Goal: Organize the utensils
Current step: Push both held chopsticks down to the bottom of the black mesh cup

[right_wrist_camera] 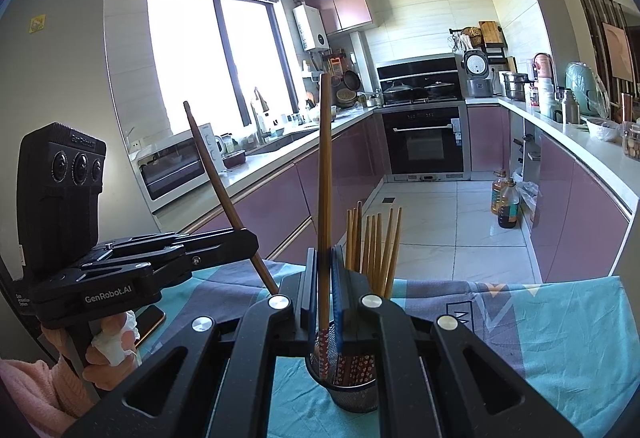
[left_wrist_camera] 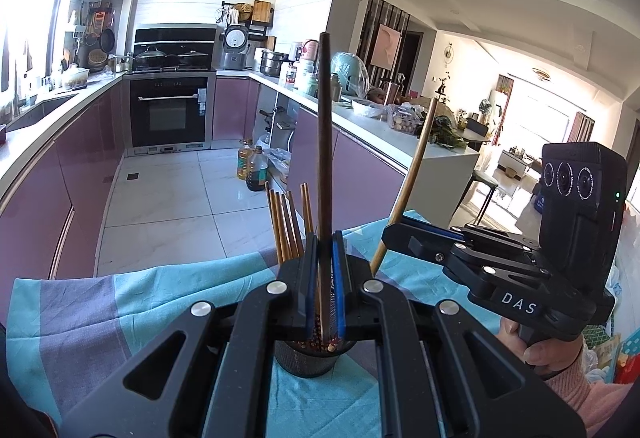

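Left wrist view: the left claw [left_wrist_camera: 325, 278] is clenched on a dark brown chopstick [left_wrist_camera: 325, 142], which stands nearly upright between the blue pads, its lower end inside a black mesh utensil holder [left_wrist_camera: 308, 360] right under the claw. Beyond the pads, a bunch of lighter wooden chopsticks [left_wrist_camera: 288, 222] rises from the same holder. To the right, the right claw [left_wrist_camera: 390, 234] grips a light wooden chopstick [left_wrist_camera: 408, 178] that leans rightward; a hand [left_wrist_camera: 532, 346] in a pink sleeve holds that tool.

Right wrist view: the right claw [right_wrist_camera: 325, 278] is clamped on the light wooden chopstick [right_wrist_camera: 325, 174], upright, its patterned lower end in the mesh holder [right_wrist_camera: 352, 390], with the bunch of chopsticks [right_wrist_camera: 374, 246] just beyond. The left claw [right_wrist_camera: 250, 238] pinches the dark chopstick [right_wrist_camera: 224, 190], tilted left. The holder stands on a desk covered by a teal and grey cloth [right_wrist_camera: 560, 338].
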Demonstrator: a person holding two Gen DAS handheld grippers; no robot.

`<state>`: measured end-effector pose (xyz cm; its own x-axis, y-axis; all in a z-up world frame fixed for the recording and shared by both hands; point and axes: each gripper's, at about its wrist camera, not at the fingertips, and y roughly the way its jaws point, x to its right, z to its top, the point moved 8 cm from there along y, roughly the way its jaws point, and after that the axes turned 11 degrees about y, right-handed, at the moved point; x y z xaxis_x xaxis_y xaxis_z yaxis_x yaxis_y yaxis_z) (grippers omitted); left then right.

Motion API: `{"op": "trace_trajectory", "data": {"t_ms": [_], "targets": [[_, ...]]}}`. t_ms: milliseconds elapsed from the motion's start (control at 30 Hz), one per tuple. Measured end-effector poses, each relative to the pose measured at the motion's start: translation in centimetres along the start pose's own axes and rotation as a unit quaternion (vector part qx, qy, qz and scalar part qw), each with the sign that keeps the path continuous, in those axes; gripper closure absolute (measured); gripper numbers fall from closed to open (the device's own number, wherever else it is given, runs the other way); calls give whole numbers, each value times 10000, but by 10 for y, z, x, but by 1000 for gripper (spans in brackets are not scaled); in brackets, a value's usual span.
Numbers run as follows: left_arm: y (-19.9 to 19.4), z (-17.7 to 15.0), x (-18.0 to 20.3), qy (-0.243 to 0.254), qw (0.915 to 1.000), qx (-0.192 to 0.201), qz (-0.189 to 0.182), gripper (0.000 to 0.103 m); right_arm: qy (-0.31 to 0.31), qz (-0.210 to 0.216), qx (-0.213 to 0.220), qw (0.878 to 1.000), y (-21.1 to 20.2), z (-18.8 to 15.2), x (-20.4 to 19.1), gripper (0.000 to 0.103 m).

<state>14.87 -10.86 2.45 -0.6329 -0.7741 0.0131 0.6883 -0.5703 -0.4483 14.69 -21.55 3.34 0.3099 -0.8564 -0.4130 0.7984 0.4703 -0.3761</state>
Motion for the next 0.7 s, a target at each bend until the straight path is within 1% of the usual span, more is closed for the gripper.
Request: {"op": "trace_trajectory", "data": {"t_ms": [433, 700], "targets": [[-4, 1, 5, -6, 10000, -63, 9, 95, 34, -78, -27, 10000, 7, 0, 5, 97], [-2, 4, 0, 0, 9999, -141, 71, 95, 31, -163, -77, 9998, 13, -2, 7, 97]]}}
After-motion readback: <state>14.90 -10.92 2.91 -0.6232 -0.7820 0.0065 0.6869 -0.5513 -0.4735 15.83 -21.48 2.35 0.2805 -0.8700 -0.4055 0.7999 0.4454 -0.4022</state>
